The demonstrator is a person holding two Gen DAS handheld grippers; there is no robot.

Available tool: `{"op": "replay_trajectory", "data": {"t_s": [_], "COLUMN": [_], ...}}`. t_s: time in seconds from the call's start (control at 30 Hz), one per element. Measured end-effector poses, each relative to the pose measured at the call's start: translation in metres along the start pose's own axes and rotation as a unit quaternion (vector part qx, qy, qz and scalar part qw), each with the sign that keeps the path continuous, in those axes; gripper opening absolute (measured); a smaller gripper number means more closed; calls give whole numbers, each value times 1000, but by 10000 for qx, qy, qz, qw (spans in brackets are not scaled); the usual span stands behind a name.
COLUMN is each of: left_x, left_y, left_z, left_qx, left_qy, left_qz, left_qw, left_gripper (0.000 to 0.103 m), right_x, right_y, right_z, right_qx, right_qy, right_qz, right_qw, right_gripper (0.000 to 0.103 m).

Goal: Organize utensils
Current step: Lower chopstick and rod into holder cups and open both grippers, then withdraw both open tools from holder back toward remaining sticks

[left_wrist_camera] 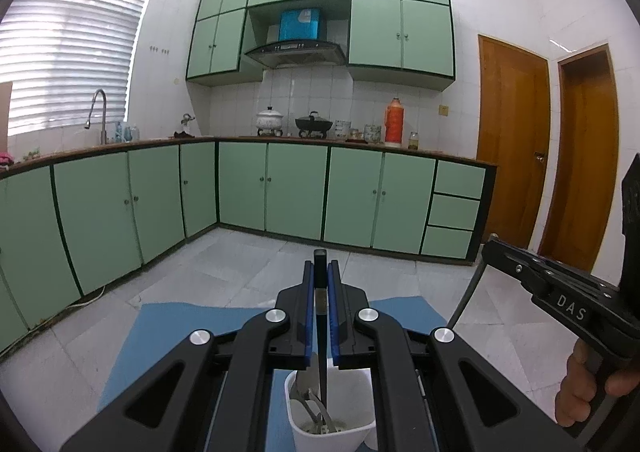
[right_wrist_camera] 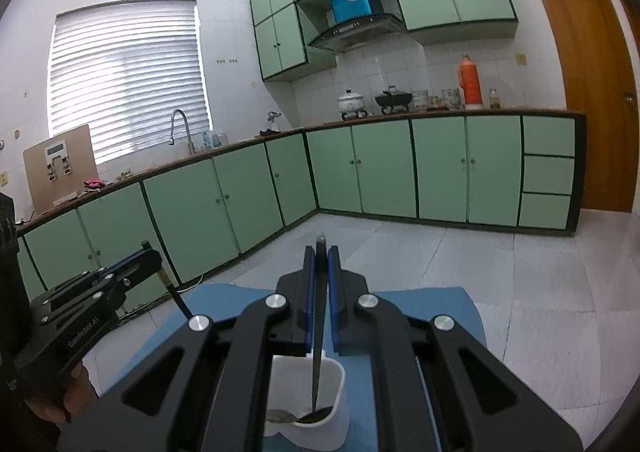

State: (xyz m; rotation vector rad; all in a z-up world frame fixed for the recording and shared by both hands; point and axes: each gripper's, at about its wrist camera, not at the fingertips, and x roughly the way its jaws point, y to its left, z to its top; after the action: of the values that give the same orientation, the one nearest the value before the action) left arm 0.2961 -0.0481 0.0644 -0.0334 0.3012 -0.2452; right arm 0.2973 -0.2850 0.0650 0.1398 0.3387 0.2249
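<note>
At 6 o'clock in each wrist view a white cup (left_wrist_camera: 332, 412) stands on the blue mat (left_wrist_camera: 168, 336), and above it the left tool (left_wrist_camera: 321, 276) pinches a black-handled utensil (left_wrist_camera: 320, 264) while the right tool (right_wrist_camera: 321, 264) pinches a dark spoon (right_wrist_camera: 319, 332), both reaching down into a cup, with green cabinets (left_wrist_camera: 296, 188) far at 12 o'clock.

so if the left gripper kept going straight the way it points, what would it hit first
Probably the tiled floor, short of the green base cabinets. The left gripper points slightly downward past the blue mat, and nothing stands between, though depth is unclear.
</note>
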Motion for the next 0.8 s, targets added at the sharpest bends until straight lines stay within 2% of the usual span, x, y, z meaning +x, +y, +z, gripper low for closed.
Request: {"op": "replay_trajectory", "data": {"t_s": [0.23,0.4,0.47,0.5,0.57,0.63,0.7,0.77,0.8], "left_x": [6,-1,-4,-6,-12,-20,-27,-36,-41], "left_y": [3,5,4,6,9,12,15,17,17], "left_z": [-9,-11,-10,-9,-9,-8,-8,-9,-10], "left_qx": [-30,-45,-74,-110,-150,-179,-228,-250,-246], "left_qy": [168,129,100,83,31,-52,-97,-159,-209], "left_qz": [33,83,116,117,132,156,179,219,242], "left_qw": [9998,9999,9999,9998,9998,9997,9995,9993,9992], "left_gripper": [7,10,20,29,37,48,54,63,69], "right_x": [1,-3,-6,-10,-18,-25,-33,-43,-49], "right_y": [-2,-4,-5,-6,-7,-8,-9,-8,-6], "right_z": [-13,-13,-13,-13,-13,-13,-13,-15,-17], "right_qx": [34,58,69,91,130,128,130,95,43], "right_qy": [95,112,95,72,-25,-100,-133,-219,-284], "right_qz": [-120,-162,-165,-178,-228,-259,-263,-322,-363], "right_qw": [9999,9998,9998,9998,9997,9995,9995,9992,9989], "right_gripper": [6,9,11,14,36,40,42,58,62]}}
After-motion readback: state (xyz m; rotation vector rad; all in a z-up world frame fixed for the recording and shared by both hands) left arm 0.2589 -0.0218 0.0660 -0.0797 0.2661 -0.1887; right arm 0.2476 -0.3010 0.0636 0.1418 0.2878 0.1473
